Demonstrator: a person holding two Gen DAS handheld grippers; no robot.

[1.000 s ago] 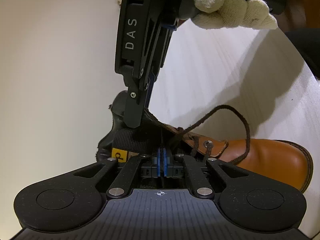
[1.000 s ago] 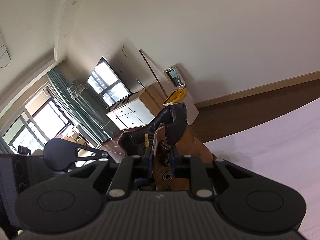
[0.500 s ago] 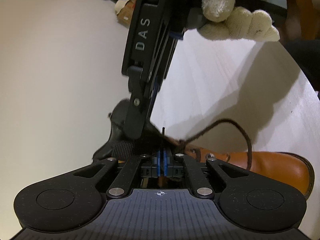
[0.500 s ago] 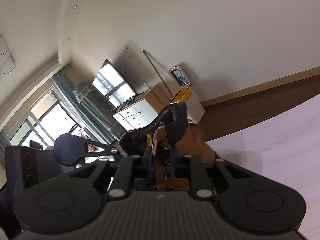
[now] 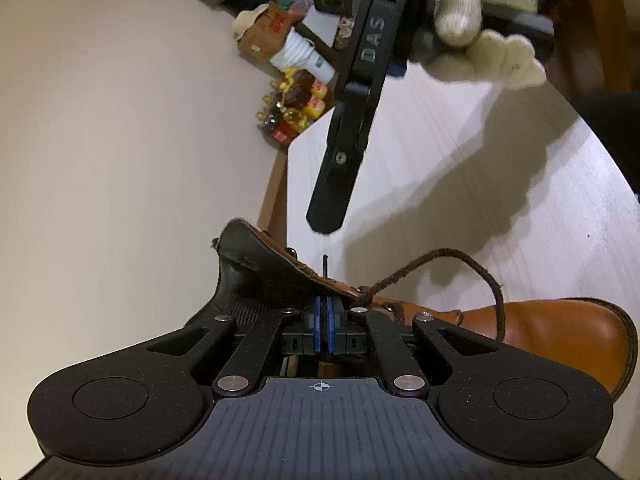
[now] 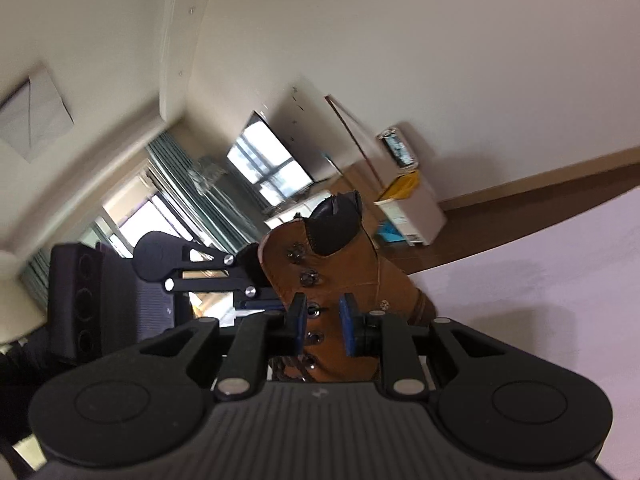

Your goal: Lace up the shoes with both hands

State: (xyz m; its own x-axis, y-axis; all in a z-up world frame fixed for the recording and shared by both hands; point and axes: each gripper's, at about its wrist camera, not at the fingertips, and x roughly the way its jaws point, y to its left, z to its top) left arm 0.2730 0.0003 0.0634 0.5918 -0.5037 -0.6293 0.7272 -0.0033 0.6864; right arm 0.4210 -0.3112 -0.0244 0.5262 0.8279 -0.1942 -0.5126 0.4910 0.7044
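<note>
Currently the boot (image 5: 540, 332) lies on the white table (image 5: 500, 200), toe toward the right of the left wrist view, shaft toward the wall. Its dark lace (image 5: 452, 268) rises from the eyelets in a loose loop and drops across the vamp. A thin black tip (image 5: 325, 266) stands upright just behind the collar edge; I judge it to be the lace end, though it is too small to be sure.

Left gripper (image 5: 325, 320): blue pads pressed together, right at the collar edge. Whether they pinch the lace or the leather I cannot tell; the contact is hidden below the pads.

Right gripper (image 6: 325, 320): narrow gap, jaws opening, nothing pressed between the pads. In its own view the eyelet column (image 6: 312, 312) of the shaft sits behind the gap. From the left view its black finger (image 5: 340, 168) hangs above the boot, clear of it, held by a gloved hand (image 5: 480, 20).

Step, as I judge it: threading the next eyelet. To do it well, the left should hold the collar steady and taut. The right should come down on the upright tip, grip close to its end so it does not bend, then steer it straight at one eyelet. Risk: the loose loop snagging a finger.
</note>
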